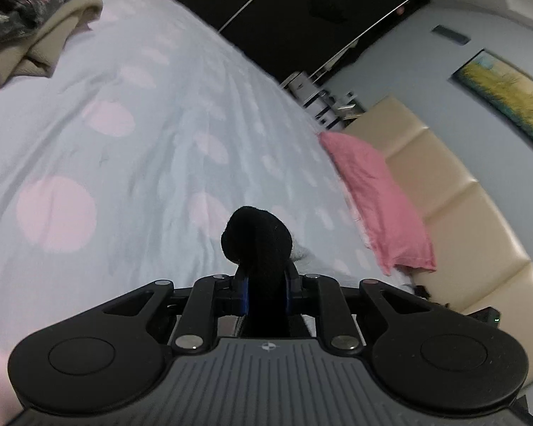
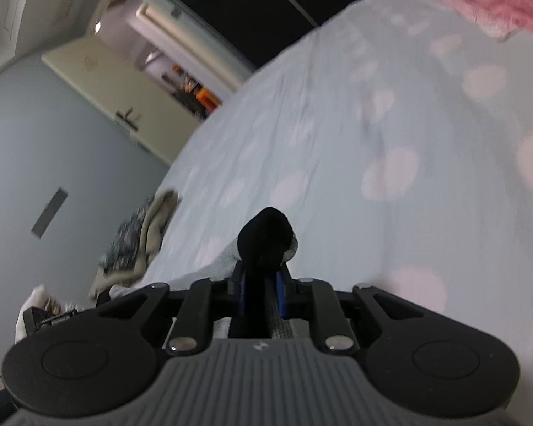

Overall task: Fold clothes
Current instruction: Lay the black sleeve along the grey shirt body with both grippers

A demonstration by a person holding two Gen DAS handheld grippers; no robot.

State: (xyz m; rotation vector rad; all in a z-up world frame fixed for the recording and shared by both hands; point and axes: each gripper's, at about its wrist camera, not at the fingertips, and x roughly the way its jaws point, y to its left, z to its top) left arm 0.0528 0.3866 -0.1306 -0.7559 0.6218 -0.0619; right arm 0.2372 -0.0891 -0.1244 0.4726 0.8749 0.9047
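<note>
My left gripper [image 1: 265, 278] is shut on a black garment [image 1: 254, 236], which bulges out past the blue pads [image 1: 244, 293]; a grey-white part of it shows at the right. In the right wrist view my right gripper [image 2: 261, 280] is likewise shut on black cloth [image 2: 265, 236] with a grey edge, and a grey ribbed strip [image 2: 280, 323] runs back between the fingers. Both bunches are lifted above the light-blue bedsheet [image 1: 131, 149]. The frames do not show whether both grippers hold the same garment.
The sheet [image 2: 391, 124] has pale pink dots. A beige folded cloth [image 1: 35, 53] with a dark floral piece [image 1: 21, 0] on it lies at the bed's far corner. A pink pillow [image 1: 376, 195] rests against the beige headboard [image 1: 462, 220]. An open door [image 2: 99, 81] is beyond the bed.
</note>
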